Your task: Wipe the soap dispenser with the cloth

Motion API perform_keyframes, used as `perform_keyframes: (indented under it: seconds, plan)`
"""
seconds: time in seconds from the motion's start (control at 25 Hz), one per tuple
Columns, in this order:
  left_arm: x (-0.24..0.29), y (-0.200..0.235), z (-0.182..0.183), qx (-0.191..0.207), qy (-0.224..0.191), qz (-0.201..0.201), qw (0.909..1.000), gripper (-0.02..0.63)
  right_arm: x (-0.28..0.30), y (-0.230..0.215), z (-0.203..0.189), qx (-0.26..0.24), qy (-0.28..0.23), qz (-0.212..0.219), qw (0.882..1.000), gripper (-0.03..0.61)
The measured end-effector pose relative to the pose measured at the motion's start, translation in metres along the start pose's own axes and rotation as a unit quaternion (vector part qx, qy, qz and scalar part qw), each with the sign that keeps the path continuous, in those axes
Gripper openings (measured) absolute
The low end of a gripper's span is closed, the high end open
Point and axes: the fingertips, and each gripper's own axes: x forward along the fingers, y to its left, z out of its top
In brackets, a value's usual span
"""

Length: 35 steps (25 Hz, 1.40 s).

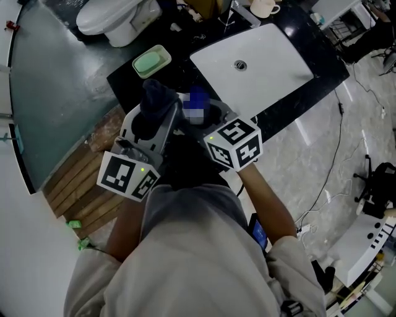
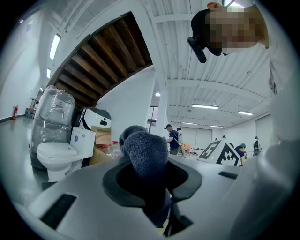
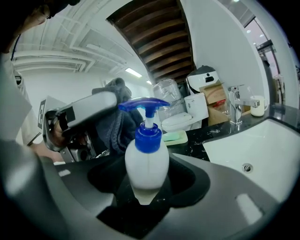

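My right gripper (image 3: 146,190) is shut on a white soap dispenser (image 3: 146,165) with a blue pump head; it stands upright between the jaws. In the head view only the dispenser's blue pump (image 1: 198,95) shows above the right gripper (image 1: 209,119), partly under a mosaic patch. Close to its left, my left gripper (image 1: 154,117) is shut on a bunched dark blue cloth (image 1: 154,98). The cloth (image 2: 146,157) sticks up out of the left gripper (image 2: 149,190). In the right gripper view the cloth (image 3: 111,123) hangs just left of the dispenser; whether they touch I cannot tell.
Beyond the grippers runs a black countertop (image 1: 312,79) with a white sink (image 1: 266,68). A green soap dish (image 1: 151,61) lies on its left end. A faucet (image 3: 234,110) and a mug (image 1: 265,7) stand behind. A toilet (image 1: 117,18) is far left, wooden slats (image 1: 77,182) below it.
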Motion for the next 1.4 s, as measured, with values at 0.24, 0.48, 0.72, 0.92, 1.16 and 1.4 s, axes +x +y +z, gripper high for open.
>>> perform_keyframes:
  seconds: [0.24,0.48,0.72,0.92,1.16,1.4]
  plan:
    - [0.003,0.001,-0.013,0.001,0.012,-0.002,0.9999,0.100,0.000,0.000,-0.001,-0.004,0.000,-0.001,1.000,0.256]
    - [0.004,0.000,-0.021,0.000,0.021,-0.007,0.9998,0.098,0.001,0.001,0.000,-0.003,-0.001,-0.002,1.000,0.256]
    - [0.006,0.005,-0.026,-0.008,0.023,-0.004,0.9997,0.098,0.001,0.000,0.000,0.002,-0.001,-0.001,1.000,0.256]
    - [0.006,0.007,-0.028,-0.022,0.023,-0.004,0.9995,0.098,0.000,-0.002,-0.001,0.007,-0.003,-0.001,1.000,0.256]
    - [0.006,0.011,-0.031,-0.033,0.025,0.001,0.9991,0.098,0.000,-0.003,-0.001,0.012,-0.005,0.000,1.000,0.256]
    - [0.005,0.014,-0.032,-0.039,0.027,0.003,0.9989,0.098,0.000,-0.003,-0.001,0.013,-0.008,0.002,1.000,0.256]
